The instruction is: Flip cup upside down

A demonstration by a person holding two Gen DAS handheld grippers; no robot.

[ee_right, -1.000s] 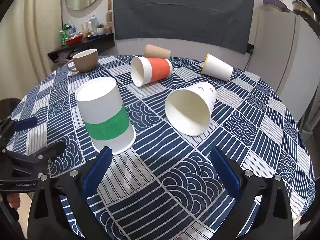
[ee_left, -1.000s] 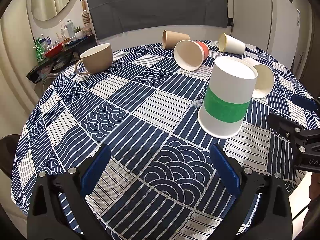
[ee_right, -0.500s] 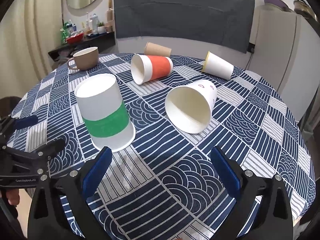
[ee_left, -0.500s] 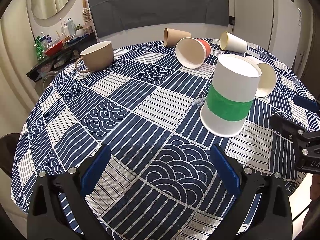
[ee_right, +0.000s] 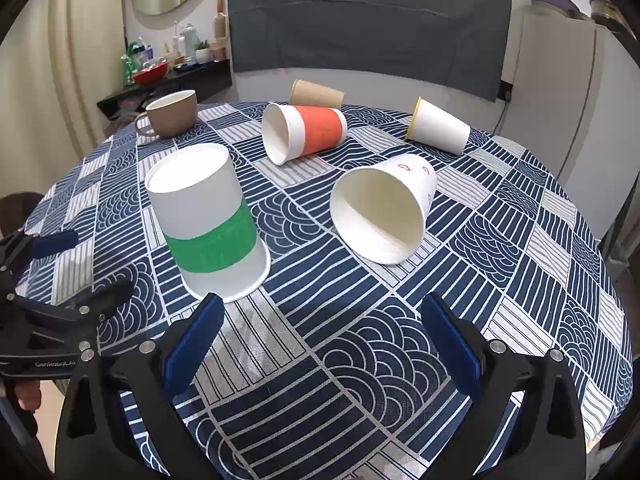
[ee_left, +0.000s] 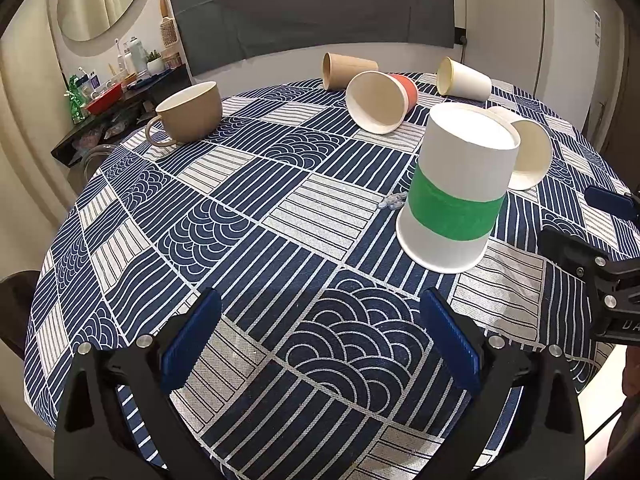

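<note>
A round table in a blue and white patterned cloth fills both views. Both grippers, left gripper and right gripper, hang over its near edge with jaws spread wide, gripping nothing. The green-banded cup stands mouth down near the right gripper's left finger. Beyond it lie a white cup, an orange-banded cup and a tan mug stands upright far left.

Green-banded white cup; navy-and-white patterned tablecloth.
</note>
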